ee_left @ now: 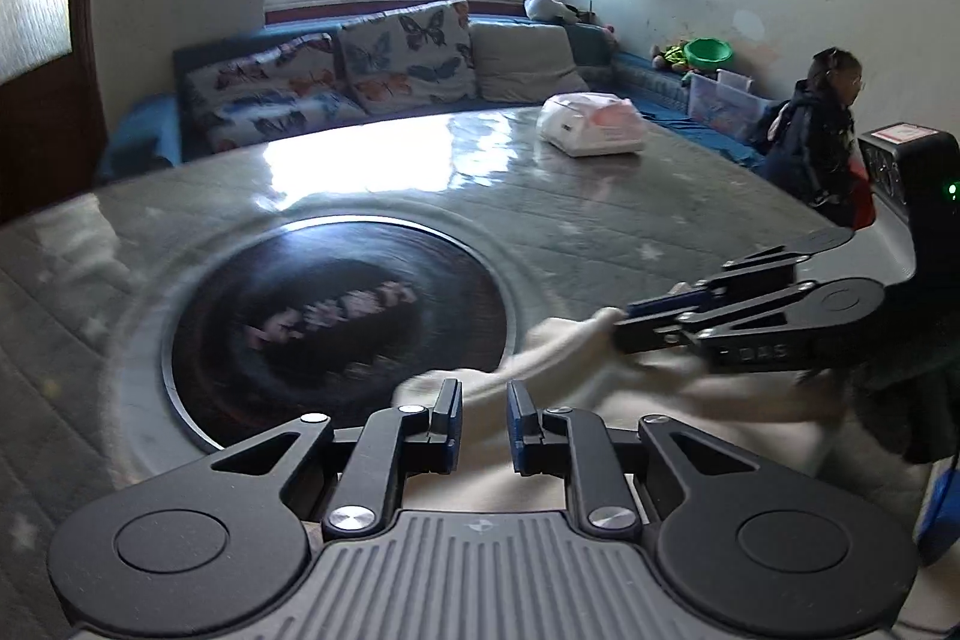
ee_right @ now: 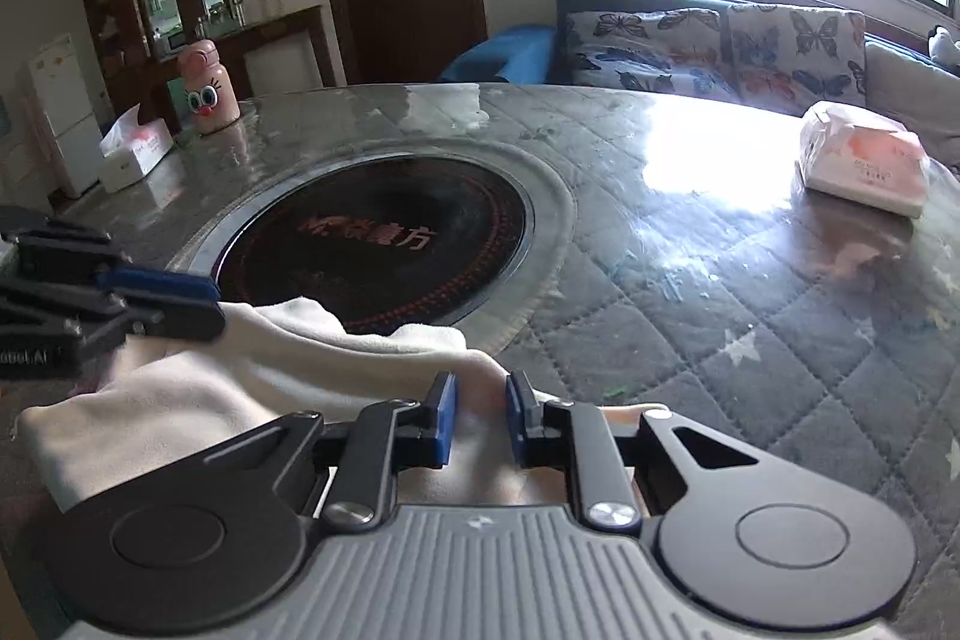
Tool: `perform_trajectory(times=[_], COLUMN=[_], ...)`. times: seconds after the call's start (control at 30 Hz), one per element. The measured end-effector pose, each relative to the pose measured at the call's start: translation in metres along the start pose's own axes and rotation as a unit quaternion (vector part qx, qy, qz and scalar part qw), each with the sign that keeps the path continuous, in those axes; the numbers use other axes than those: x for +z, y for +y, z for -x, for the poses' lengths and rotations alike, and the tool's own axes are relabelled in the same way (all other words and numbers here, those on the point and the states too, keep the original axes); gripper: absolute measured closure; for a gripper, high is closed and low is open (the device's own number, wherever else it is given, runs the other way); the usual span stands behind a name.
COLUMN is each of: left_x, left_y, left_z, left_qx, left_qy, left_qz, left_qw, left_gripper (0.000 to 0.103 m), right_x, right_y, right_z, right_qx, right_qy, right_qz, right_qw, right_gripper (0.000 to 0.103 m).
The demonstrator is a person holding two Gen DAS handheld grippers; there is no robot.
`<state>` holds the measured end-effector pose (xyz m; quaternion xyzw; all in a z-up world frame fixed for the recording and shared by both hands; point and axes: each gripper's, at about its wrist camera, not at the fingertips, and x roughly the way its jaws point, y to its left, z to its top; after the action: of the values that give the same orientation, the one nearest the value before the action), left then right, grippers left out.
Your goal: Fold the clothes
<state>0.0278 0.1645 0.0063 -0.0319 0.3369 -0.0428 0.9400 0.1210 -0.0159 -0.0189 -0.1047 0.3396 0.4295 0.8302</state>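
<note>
A cream-white garment [ee_left: 558,388] lies bunched at the near edge of the round table, also in the right wrist view [ee_right: 240,370]. My left gripper [ee_left: 484,415] is over the cloth with a narrow gap between its blue pads; fabric lies between and under them. It also shows from the side at the left of the right wrist view [ee_right: 204,304], fingers close together at the cloth's edge. My right gripper [ee_right: 481,418] likewise has a narrow gap with cloth in it. In the left wrist view it [ee_left: 624,322] shows from the side, fingers together on a fold of the garment.
The table [ee_right: 690,280] has a quilted grey cover under glass and a black round hob [ee_right: 372,244] in the middle. A bagged tissue pack [ee_right: 864,160] lies far right. A pink bottle [ee_right: 207,91] and tissue box [ee_right: 135,151] stand far left. A child [ee_left: 822,136] stands beside the table.
</note>
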Motion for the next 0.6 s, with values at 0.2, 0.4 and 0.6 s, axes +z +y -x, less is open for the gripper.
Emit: perform_trajectory(times=[0.2,0.4,0.6], left_x=[0.001,-0.001,0.0], left_y=[0.0,0.008,0.008], left_z=[-0.019,-0.032,-0.033], left_qx=[0.002,0.011,0.011], left_qy=[0.022,0.041,0.043], left_qz=[0.023,0.043,0.048], left_qw=[0.9995,0.9982,0.9979], left_gripper=[0.084,0.084,0.08], right_x=[0.01,0.011,0.01], right_y=[0.01,0.016,0.02], right_z=[0.003,-0.017,-0.007], right_qx=[0.019,0.013,0.015], right_qy=[-0.013,0.006,-0.001], right_qz=[0.018,0.03,0.041], right_qw=[1.0,0.999,0.999], right_gripper=[0.086,0.085,0.085])
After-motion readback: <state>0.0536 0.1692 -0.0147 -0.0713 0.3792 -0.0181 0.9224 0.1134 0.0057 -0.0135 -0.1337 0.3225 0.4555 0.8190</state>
